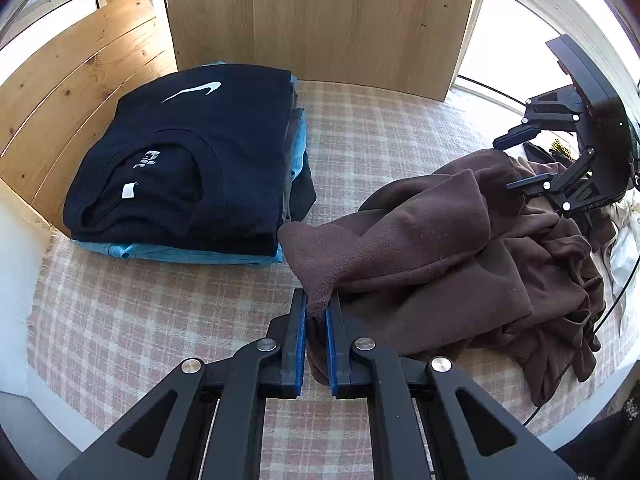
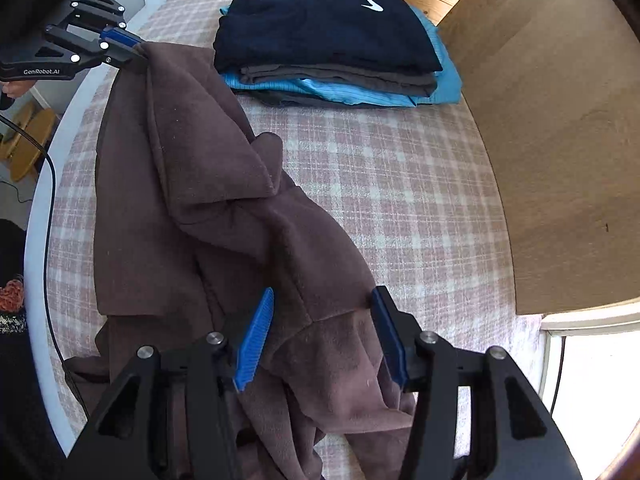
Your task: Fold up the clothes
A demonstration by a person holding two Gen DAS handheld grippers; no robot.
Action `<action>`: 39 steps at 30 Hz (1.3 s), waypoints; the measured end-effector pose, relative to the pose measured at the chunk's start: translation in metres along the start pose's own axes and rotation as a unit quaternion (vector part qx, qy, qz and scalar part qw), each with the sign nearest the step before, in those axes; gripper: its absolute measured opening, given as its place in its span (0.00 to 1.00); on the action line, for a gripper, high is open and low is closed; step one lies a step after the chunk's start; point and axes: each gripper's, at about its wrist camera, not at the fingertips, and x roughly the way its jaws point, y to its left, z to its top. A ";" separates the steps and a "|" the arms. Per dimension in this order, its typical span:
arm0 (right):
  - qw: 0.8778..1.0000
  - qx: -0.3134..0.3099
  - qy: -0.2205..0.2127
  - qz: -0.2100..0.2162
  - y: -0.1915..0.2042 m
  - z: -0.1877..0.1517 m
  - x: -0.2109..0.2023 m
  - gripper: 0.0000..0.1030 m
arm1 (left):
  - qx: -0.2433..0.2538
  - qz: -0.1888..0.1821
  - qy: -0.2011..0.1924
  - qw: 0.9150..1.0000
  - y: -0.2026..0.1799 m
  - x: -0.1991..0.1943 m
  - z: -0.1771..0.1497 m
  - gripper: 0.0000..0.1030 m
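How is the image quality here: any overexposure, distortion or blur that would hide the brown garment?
Left wrist: windows blown out white, fisheye bends the wooden boards; brown garment sharp in the left tongs. Right wrist: bright window patch at lower right, garment evenly lit, no blur.

We are seeing a pink-and-cream checked blanket (image 1: 152, 320) covering the surface. A light oak-look board (image 1: 320, 20) is standing upright along the far edge, and a pine slatted panel (image 1: 76, 92) is leaning beside it at the left. Bright windows with white frames (image 1: 532, 4) are glowing behind. A thin black cable (image 2: 48, 208) is trailing along the blanket's white edge (image 2: 34, 240).
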 end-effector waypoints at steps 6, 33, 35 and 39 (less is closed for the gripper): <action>0.999 0.038 0.020 0.020 -0.023 -0.008 0.007 0.05 | -0.008 0.012 0.014 1.000 0.003 0.009 -0.001 0.15; 0.947 0.314 0.066 0.000 -0.039 -0.248 -0.059 0.05 | 0.133 -0.133 0.059 0.980 -0.086 0.085 0.128 0.38; 0.943 0.327 0.066 0.002 -0.037 -0.260 -0.054 0.05 | 0.179 -0.148 0.070 0.970 -0.119 0.097 0.145 0.38; 0.933 0.352 0.067 0.006 -0.031 -0.283 -0.045 0.05 | 0.255 -0.204 0.105 0.939 -0.187 0.126 0.174 0.38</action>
